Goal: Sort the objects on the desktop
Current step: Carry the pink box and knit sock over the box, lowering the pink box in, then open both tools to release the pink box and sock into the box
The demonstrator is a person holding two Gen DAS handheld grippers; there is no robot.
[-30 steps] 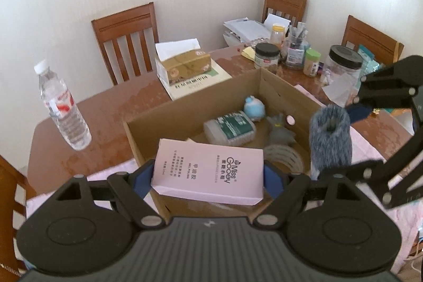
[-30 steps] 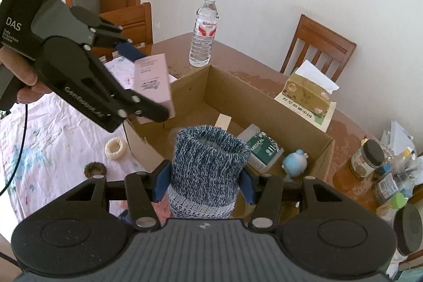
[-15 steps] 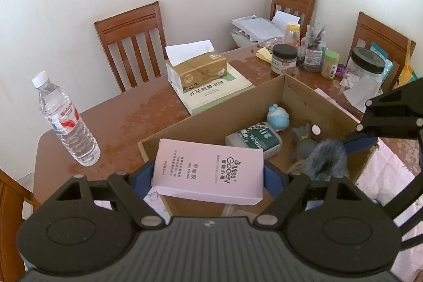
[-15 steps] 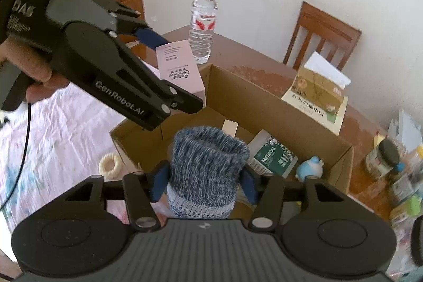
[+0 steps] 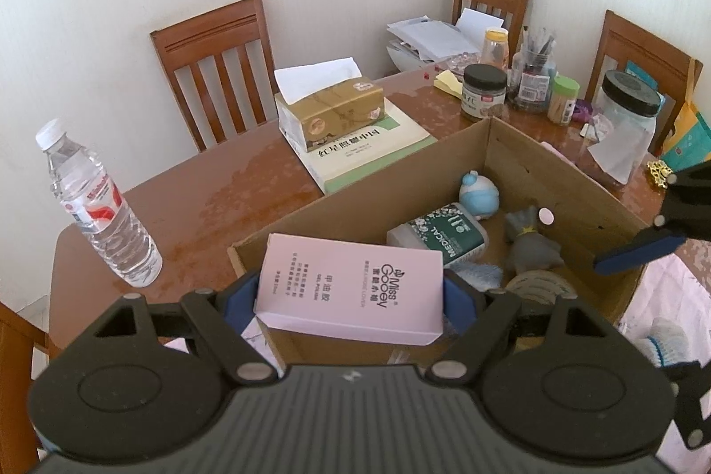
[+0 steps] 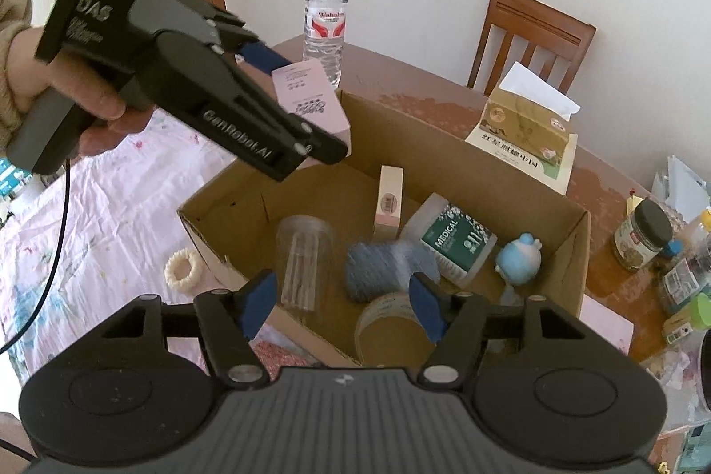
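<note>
My left gripper (image 5: 349,296) is shut on a flat pink carton (image 5: 355,287), its blue pads pressing both short ends. It hangs over the left corner of the open cardboard box (image 5: 400,181). The right wrist view shows that same left gripper (image 6: 306,105) and carton (image 6: 311,101) above the box's (image 6: 466,163) far-left rim. My right gripper (image 6: 342,303) is opening with nothing between its pads. A blue-grey knit sleeve (image 6: 382,265) lies blurred in the box just beyond them. One blue pad (image 5: 635,256) of the right gripper shows at the left wrist view's right edge.
Inside the box are a green medical pack (image 6: 457,243), a blue toy (image 6: 520,256), a clear cup (image 6: 306,260), a tape roll (image 6: 391,323) and a small upright carton (image 6: 390,198). A water bottle (image 5: 97,207), tissue box (image 5: 329,114), jars (image 5: 484,92) and chairs surround it.
My right gripper opened and let go of the knit sleeve, which dropped into the box. The left gripper carried the pink carton over the box's corner.
</note>
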